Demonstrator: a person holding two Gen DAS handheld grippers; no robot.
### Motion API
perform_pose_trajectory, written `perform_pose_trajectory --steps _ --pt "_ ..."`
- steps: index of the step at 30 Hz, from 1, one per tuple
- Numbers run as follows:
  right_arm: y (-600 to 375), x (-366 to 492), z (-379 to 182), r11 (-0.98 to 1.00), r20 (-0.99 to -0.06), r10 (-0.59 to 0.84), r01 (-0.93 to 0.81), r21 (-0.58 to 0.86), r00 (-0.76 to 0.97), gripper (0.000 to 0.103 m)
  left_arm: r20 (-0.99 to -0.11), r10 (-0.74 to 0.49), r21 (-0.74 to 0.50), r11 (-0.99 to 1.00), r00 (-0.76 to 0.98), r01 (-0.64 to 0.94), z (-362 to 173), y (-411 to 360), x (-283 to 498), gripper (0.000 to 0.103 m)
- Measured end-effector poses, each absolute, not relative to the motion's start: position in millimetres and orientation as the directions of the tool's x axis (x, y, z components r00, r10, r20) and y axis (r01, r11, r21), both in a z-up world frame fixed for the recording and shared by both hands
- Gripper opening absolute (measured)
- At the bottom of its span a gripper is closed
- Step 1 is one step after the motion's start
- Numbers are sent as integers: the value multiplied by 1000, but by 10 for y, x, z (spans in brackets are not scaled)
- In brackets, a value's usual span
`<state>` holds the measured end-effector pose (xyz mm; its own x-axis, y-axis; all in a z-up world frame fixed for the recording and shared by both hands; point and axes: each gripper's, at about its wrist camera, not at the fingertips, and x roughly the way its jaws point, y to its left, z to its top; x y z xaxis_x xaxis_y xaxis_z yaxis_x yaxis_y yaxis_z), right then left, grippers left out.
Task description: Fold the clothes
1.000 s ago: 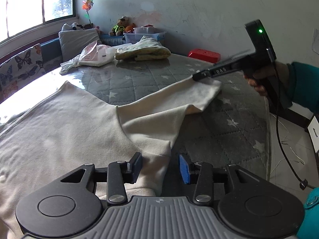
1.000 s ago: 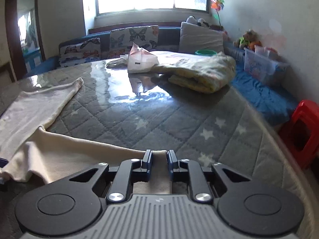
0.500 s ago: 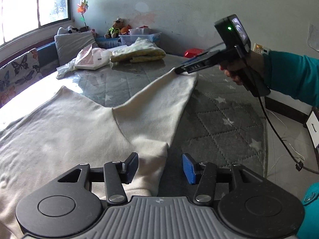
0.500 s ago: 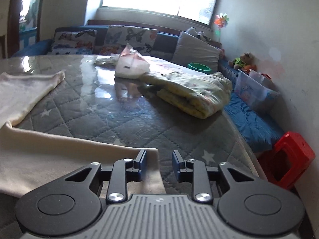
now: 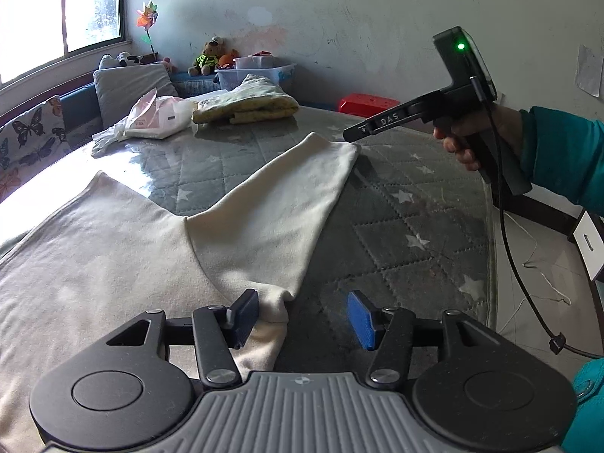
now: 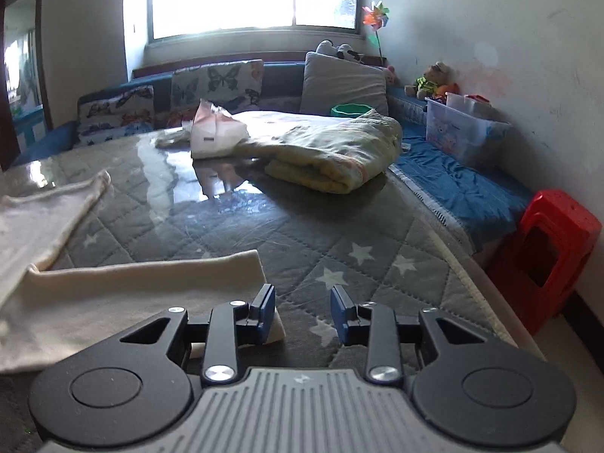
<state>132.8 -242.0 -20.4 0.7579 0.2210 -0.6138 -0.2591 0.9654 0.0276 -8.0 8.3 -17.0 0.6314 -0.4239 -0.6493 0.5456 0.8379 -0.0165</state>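
The cream garment [image 5: 113, 256] lies spread flat on the quilted grey worktop [image 5: 396, 234], one sleeve [image 5: 287, 196] stretched out toward the far right; the left tool [image 5: 302, 315] is released, jaws just opened, the sleeve's underarm fold lying loose beside its left pad; the right tool [image 6: 302, 311] has likewise just been opening and grips nothing, the sleeve cuff [image 6: 241, 264] resting free just beside its left pad. The risk, as I judge it, is that the sleeve sits at a slant and the next pinch may catch only one layer, so the fold would drag crooked; the glossy cover looks slippery, so the whole garment could slide instead of creasing. Farther back sit a folded yellow blanket [image 6: 332, 154] and a pink plastic bag [image 6: 215, 132]; butterfly cushions [image 6: 215, 83] line a bright window; a red stool [image 6: 547, 249] stands by the wall.
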Motion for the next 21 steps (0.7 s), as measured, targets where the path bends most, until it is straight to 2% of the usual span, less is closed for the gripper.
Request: perform_pose_trajectory --steps 6,14,15,16,17,21 --pt "-2383 1256 -235 955 -628 277 -283 94 727 37 -642 -426 -17 839 638 543 -134 52 -102 59" --pt "-2317 1226 -339 972 -630 232 -204 117 741 38 -590 -391 -7 877 706 480 70 215 -144 68" --pt "-2305 1220 -337 972 -630 232 -205 117 741 33 -585 -384 -9 884 714 468 90 246 -137 68" --pt "-2295 1217 -336 970 -628 240 -206 128 740 20 -583 -377 -13 890 719 456 105 278 -126 69" --pt "-2289 1214 -333 969 -626 246 -206 138 740 15 -586 -373 -21 894 719 447 106 306 -114 70" --pt "-2296 1202 -287 966 -605 258 -199 164 753 10 -604 -374 -39 896 704 442 44 332 -112 71"
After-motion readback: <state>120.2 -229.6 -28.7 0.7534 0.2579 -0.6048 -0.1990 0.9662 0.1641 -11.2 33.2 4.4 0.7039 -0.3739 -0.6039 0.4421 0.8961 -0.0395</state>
